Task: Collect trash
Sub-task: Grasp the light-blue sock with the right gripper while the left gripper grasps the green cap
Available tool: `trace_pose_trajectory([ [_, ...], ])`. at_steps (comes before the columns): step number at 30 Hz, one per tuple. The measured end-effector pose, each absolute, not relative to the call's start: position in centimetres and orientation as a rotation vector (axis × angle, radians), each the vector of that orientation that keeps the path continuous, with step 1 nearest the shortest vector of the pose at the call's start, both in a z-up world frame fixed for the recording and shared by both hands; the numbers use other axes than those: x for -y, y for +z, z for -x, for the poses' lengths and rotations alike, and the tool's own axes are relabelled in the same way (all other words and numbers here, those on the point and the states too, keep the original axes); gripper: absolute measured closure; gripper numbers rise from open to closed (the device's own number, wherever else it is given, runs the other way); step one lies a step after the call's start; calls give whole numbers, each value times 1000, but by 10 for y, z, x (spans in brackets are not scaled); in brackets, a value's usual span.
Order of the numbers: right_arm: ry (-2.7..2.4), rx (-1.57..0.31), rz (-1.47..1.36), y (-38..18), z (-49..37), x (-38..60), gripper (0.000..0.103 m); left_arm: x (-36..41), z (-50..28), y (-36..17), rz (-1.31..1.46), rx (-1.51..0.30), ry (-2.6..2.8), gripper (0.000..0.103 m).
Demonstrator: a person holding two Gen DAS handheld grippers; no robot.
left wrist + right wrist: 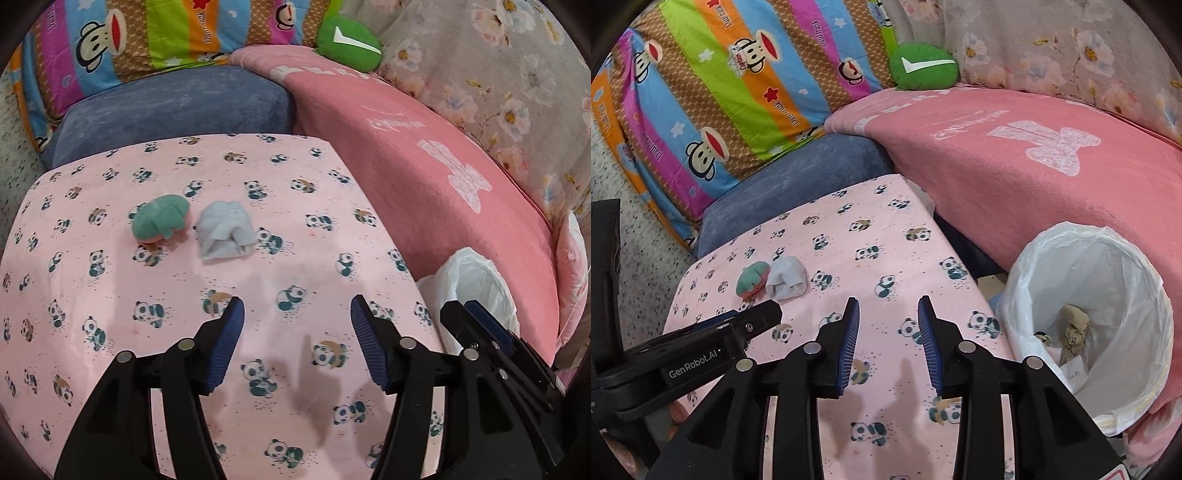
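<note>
Over the panda-print desk [110, 280] my left claw [297, 306] hangs spread with nothing between its pads, and my right claw [888, 308] beside it is parted too, also empty. Ahead, near the desk's far side, a green wad [160, 218] and a grey wad [225, 234] lie touching. Off the desk's right edge stands the lined bin [1115, 266], with scraps [1075, 326] in it.
</note>
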State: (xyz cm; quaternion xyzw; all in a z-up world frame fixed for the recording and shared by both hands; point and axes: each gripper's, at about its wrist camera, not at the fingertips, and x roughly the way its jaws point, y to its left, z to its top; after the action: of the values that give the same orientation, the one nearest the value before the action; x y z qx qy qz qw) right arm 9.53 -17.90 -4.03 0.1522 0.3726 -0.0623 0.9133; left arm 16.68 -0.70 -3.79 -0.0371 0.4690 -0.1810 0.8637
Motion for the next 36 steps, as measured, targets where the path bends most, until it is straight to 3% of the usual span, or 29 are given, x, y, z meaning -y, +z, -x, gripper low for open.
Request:
trace_pose_trajectory([
  [6, -65, -806, -261, -50, -119, 137, 58, -37, -185, -48, 102, -984, -283, 42],
  [8, -47, -818, -246, -54, -127, 125, 55, -50, -190, -52, 106, -982, -244, 33],
  [10, -35, -828, -233, -59, -135, 115, 49, -64, -197, -56, 104, -979, -205, 33],
  [15, -5, -860, -206, -70, -162, 92, 46, -90, -218, -66, 104, -990, -132, 31],
  [17, 3, -868, -198, -74, -171, 85, 43, -96, -226, -71, 102, -991, -109, 22],
  [36, 24, -912, -172, -117, -260, 60, 43, -97, -305, -113, 148, -1041, -138, 20],
])
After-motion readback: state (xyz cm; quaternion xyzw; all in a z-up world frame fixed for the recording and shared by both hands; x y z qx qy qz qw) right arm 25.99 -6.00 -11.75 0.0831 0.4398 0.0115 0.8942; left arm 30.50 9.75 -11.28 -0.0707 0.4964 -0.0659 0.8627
